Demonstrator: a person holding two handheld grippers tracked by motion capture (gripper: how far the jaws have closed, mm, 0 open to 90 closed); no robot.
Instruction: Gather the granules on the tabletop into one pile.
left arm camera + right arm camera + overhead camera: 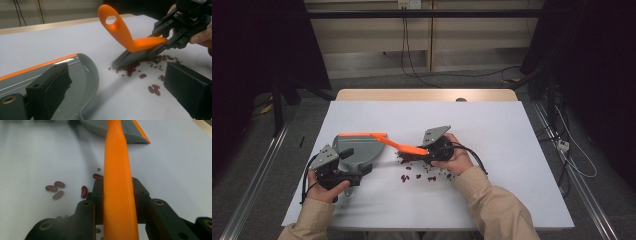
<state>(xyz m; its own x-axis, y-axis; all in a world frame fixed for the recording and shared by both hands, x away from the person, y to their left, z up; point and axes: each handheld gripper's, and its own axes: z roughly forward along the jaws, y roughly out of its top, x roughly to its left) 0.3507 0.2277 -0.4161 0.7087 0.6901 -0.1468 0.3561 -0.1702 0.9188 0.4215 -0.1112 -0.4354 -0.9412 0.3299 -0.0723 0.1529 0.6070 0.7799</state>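
Note:
My right gripper (429, 150) is shut on the handle of an orange brush (399, 145), which runs up between its jaws (117, 170). The brush's grey bristles (127, 56) rest on the white table among several red beans (130, 68). More beans (417, 175) lie scattered in front of the right hand. A grey dustpan with an orange lip (359, 147) lies flat to the left of the beans. My left gripper (355, 161) stands open at the pan's near edge. One of its jaws is over the pan's inside (82, 70) and the other is beyond the rim, above the table.
A white sheet (492, 130) covers the table, with the wooden edge (427, 94) showing at the back. Cables lie on the floor behind and to the right. Dark curtains hang on both sides.

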